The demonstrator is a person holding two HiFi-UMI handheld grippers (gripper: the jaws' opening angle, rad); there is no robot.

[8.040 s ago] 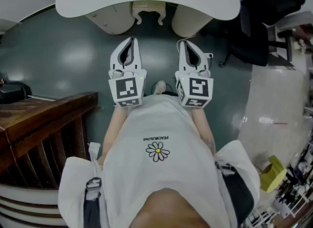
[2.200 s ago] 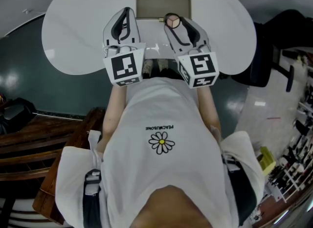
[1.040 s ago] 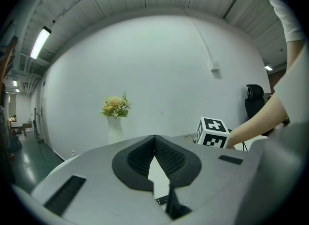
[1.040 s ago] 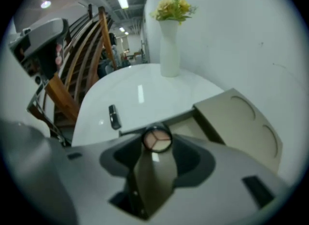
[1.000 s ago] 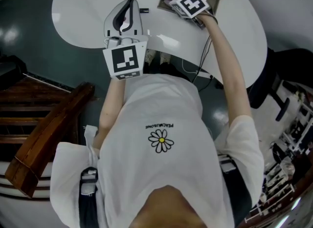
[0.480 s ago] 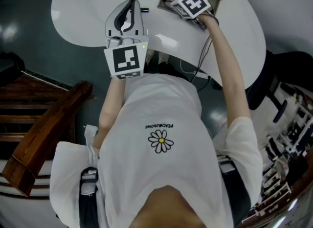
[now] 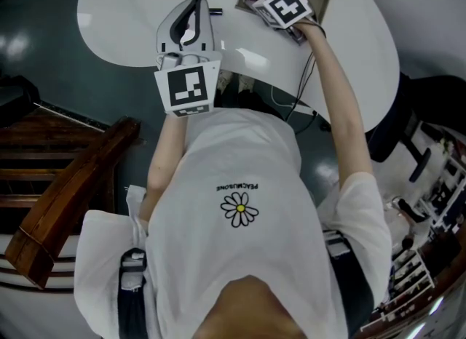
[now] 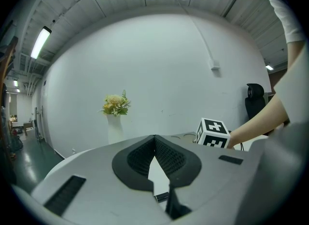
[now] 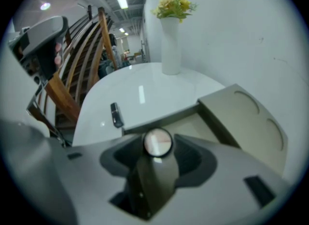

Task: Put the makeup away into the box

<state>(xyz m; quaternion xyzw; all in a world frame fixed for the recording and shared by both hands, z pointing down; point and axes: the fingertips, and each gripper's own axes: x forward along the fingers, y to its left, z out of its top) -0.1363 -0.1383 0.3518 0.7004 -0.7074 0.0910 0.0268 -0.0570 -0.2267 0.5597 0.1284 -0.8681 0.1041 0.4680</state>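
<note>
R gripper [image 9: 157, 144] fingers are clamped on a makeup tube [image 9: 152, 175], held over the open box [image 9: 241, 113], probably just inside its near rim. Bare desk [image 7: 116, 10] is left alongside. L gripper [image 8: 155, 144] fingers are closed, empty. No shift is seen vs 0.5 s ago.

A pale-capped olive makeup tube [image 9: 150, 175] is tilting above the box [image 9: 244, 115]. The tan box is standing open at the far edge of the table [image 9: 145, 91].
</note>
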